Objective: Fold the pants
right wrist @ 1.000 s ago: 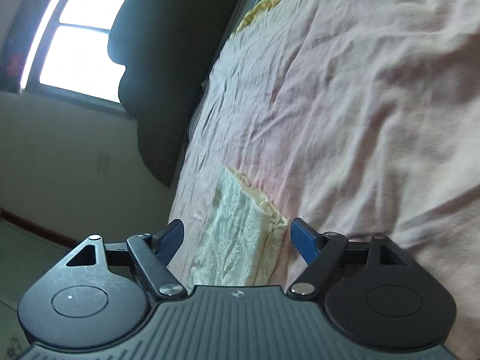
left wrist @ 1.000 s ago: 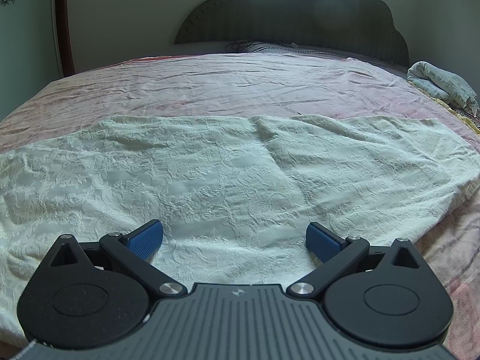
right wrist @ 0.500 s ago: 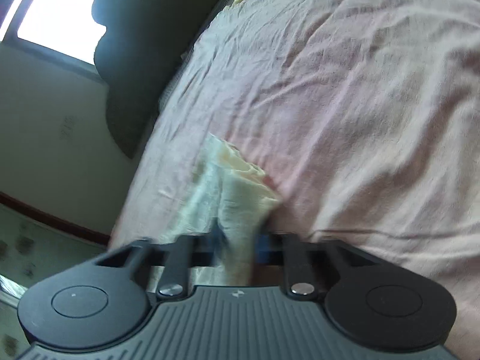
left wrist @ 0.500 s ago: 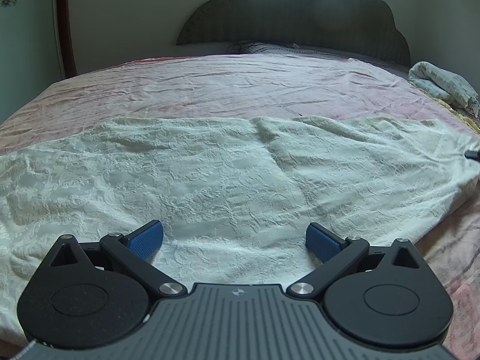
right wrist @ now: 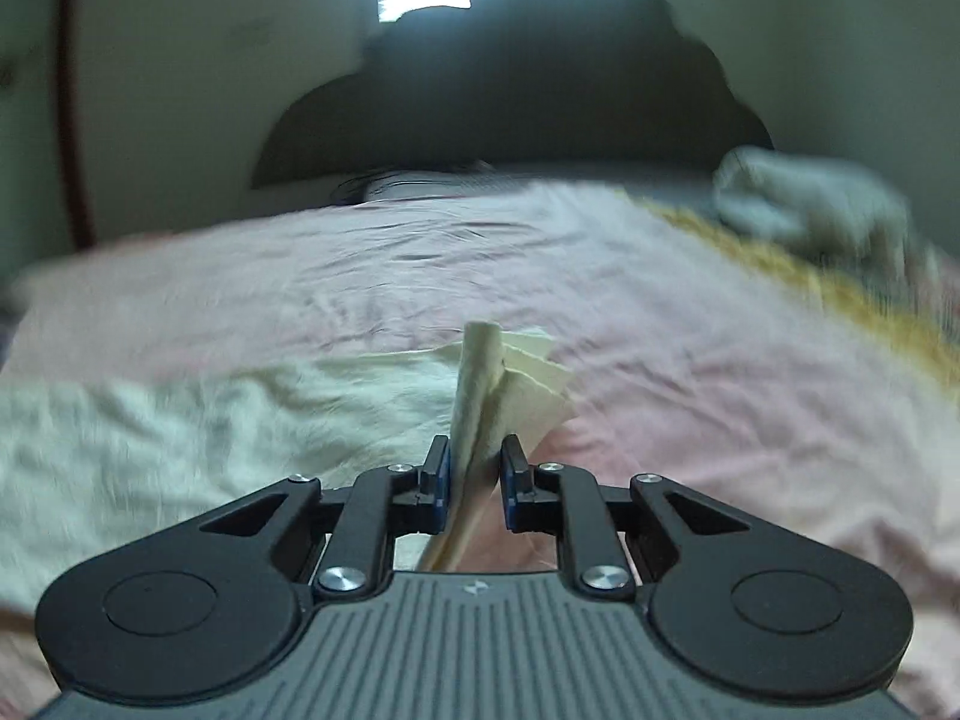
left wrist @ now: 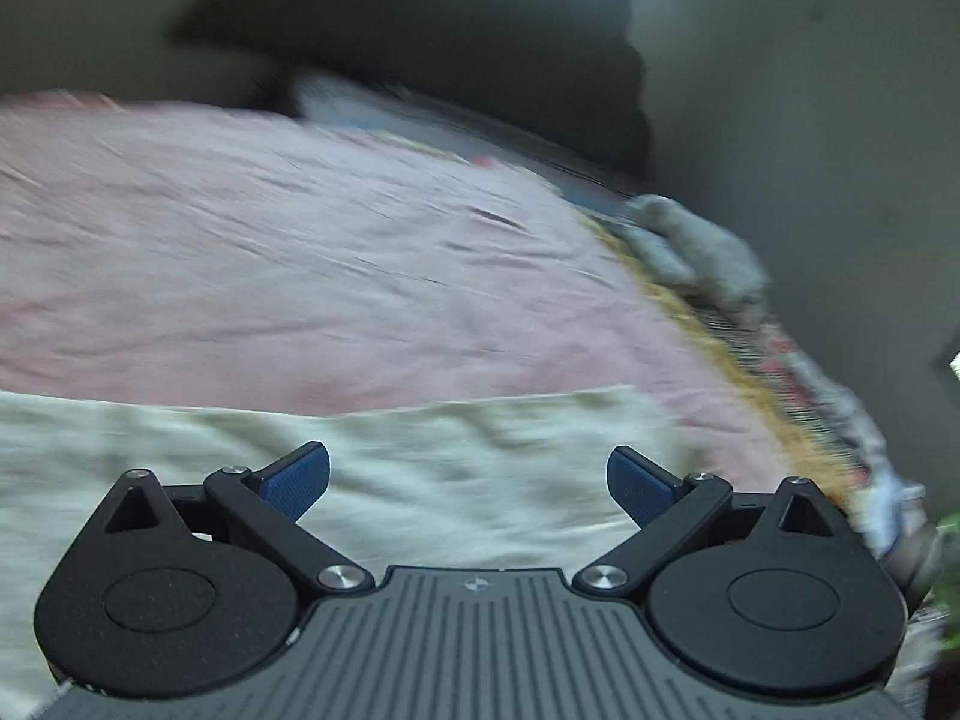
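Cream-white, crinkled fabric with a faint raised pattern makes up the pants [right wrist: 198,420], which lie spread flat across the near part of the bed [right wrist: 690,360], on its pink, creased sheet [left wrist: 300,252]. In the right wrist view their long axis runs sideways across the bed, from the near left edge towards the middle, where one end is gathered into layered folds with pale yellowish undersides. The right gripper [right wrist: 474,474] has just been closing, and its blue-padded fingers [right wrist: 437,474] are now clenched on that bunched end, a narrow rolled strip of cloth standing up between them and pointing away towards the headboard [right wrist: 510,96]. In the left wrist view the same pale cloth [left wrist: 420,480] fills the near strip of the bed, its far hem a fairly straight line crossing the picture from left to right. The left gripper [left wrist: 468,480] hangs above it with its fingers [left wrist: 297,477] spread wide and nothing between them. Both views are blurred. No readable writing or brand shows; each gripper body carries only a small round emblem. Along the right edge of the bed runs a yellow patterned cover [right wrist: 810,282], with a pale crumpled bundle of cloth [right wrist: 804,198] at the far right corner by the dark scalloped headboard.
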`<state>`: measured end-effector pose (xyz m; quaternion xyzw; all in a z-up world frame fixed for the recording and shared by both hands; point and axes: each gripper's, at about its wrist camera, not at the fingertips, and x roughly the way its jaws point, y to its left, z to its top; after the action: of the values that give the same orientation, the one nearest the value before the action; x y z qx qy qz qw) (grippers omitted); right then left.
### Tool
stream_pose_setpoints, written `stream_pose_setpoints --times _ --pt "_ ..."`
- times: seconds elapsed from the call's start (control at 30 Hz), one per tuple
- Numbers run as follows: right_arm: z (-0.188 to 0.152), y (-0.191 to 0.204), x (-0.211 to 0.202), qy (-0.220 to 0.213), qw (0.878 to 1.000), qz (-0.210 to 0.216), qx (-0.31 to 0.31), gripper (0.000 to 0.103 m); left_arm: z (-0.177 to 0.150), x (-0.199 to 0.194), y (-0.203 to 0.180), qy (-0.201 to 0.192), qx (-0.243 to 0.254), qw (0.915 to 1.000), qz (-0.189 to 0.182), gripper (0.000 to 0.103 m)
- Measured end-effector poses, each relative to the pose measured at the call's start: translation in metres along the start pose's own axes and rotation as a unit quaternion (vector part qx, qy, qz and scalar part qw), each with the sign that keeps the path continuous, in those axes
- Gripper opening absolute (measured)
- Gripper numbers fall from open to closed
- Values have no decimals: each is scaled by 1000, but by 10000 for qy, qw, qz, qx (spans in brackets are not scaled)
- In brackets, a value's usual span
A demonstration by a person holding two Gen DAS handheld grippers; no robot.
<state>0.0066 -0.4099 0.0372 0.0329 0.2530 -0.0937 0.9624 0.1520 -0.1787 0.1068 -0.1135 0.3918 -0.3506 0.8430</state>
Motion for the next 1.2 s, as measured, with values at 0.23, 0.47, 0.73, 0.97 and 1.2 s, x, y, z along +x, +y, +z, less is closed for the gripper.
stream_pose_setpoints --times 0.23,0.47,0.73,0.97,1.2 --pt "-22 40 -1 -237 9884 -185 -1488 16 17 123 -72 1621 152 9808 -1077 101" --pt "-23 37 -2 -221 9883 -29 -1508 16 12 206 -112 2237 1124 9672 -422 88" --pt "-25 26 -4 -252 9920 19 -1241 26 6 217 -106 2080 1298 9695 24 18" --pt "-30 9 -53 -1038 9906 550 -695 68 20 121 -52 1180 301 9922 -265 15" --pt "-17 6 -67 -782 9875 1363 126 69 9 -38 69 9 -1026 9942 309 15"
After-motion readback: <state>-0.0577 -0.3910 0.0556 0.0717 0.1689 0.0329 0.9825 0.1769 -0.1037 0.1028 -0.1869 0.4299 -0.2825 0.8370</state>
